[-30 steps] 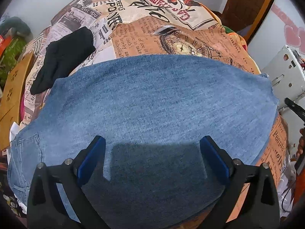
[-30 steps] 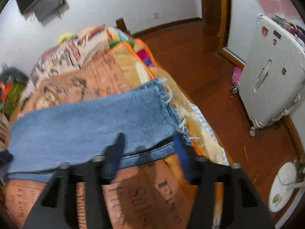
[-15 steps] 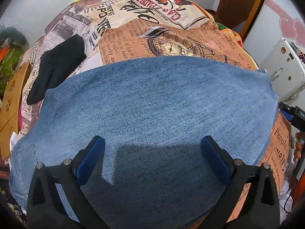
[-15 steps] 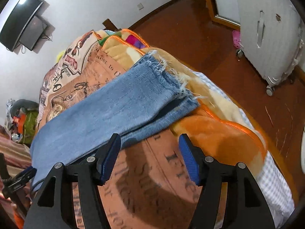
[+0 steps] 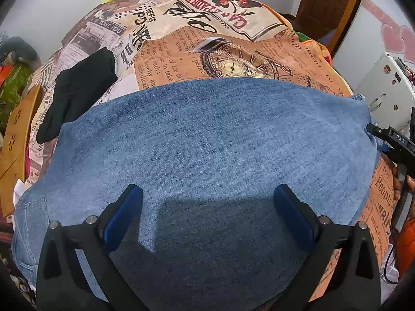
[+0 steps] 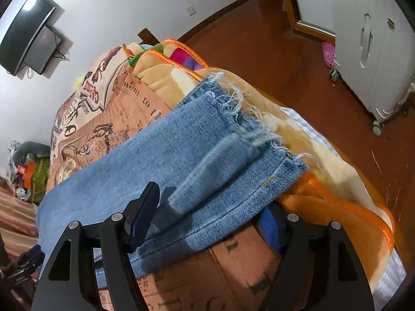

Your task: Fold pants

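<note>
across the bed [image 6: 334, 171], which is covered by a newspaper-print bedspread [image 5: 197, 59] over an orange-edged blanket [image 6: 345, 204], lie the blue denim pants [image 5: 207, 140], spread flat and folded lengthwise with one leg on the other. they fill the middle of the left wrist view from the pocketed end at lower left to the leg ends at right. in the right wrist view the frayed hems [image 6: 249, 129] of the two legs point toward the far edge of the bed, the upper leg shifted a little off the lower one. beyond the bed stand a red-brown wooden floor [image 6: 272, 51], a white suitcase [image 6: 368, 51] on wheels, and a dark screen [image 6: 26, 28] mounted on the white wall. a black garment [image 5: 75, 90] lies on the bedspread just beyond the pants, its lower end touching or overlapping their far edge. the left gripper [image 5: 207, 199] hangs over the middle of the denim with its blue-padded jaws spread wide and nothing between them. the right gripper [image 6: 210, 215] sits at the near edge of the legs, not far from the hems, its jaws opening; the denim edge runs between them, one finger above the cloth and the other at or under its edge, and the pads do not press on it. a pink clog [image 6: 329, 54] lies on the floor by the suitcase.
</note>
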The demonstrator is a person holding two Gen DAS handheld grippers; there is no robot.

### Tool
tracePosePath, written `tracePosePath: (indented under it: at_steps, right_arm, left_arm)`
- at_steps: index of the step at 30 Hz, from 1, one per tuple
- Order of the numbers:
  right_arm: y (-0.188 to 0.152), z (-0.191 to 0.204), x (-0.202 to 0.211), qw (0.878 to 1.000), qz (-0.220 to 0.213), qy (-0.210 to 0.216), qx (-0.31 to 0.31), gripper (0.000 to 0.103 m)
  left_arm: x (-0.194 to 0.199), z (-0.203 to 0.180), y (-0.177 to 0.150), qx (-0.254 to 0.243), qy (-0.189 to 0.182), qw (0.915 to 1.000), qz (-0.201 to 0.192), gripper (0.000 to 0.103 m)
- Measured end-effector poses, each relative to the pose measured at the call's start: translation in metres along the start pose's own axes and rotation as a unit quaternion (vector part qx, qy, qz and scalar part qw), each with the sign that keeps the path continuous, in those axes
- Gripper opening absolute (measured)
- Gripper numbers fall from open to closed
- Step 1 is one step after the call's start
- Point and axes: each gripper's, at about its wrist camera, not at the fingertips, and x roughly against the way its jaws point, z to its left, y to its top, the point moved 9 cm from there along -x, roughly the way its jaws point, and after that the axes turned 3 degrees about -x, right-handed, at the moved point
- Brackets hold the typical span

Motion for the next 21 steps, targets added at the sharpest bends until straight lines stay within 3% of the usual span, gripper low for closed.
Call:
tracePosePath:
  at_steps: [4, 7, 10, 14, 21]
  right_arm:
    - [0.003, -0.004, -0.002, 1.0, -0.001, -0.007, 0.004, 0.033]
    - [0.007, -0.005, 0.002, 1.0, -0.011, -0.008, 0.004, 0.018]
    - [0.011, 0.002, 0.014, 0.999, -0.025, -0.012, 0.024, 0.011]
    - [0.019, 0.029, 0.041, 0.995, -0.064, -0.017, 0.078, 0.01]
    - [0.033, 0.099, 0.096, 0.98, -0.125, 0.016, 0.155, 0.009]
  left_arm:
    - [0.0, 0.0, 0.001, 0.0, 0.0, 1.0, 0.0, 0.103]
    - [0.0, 0.0, 0.001, 0.0, 0.0, 1.0, 0.0, 0.103]
    - [0.0, 0.0, 0.002, 0.0, -0.001, 1.0, 0.005, 0.103]
    - [0.003, 0.003, 0.005, 0.008, -0.017, 0.9997, 0.013, 0.103]
    - [0.029, 0.021, 0.008, 0.026, -0.013, 0.9993, -0.023, 0.103]
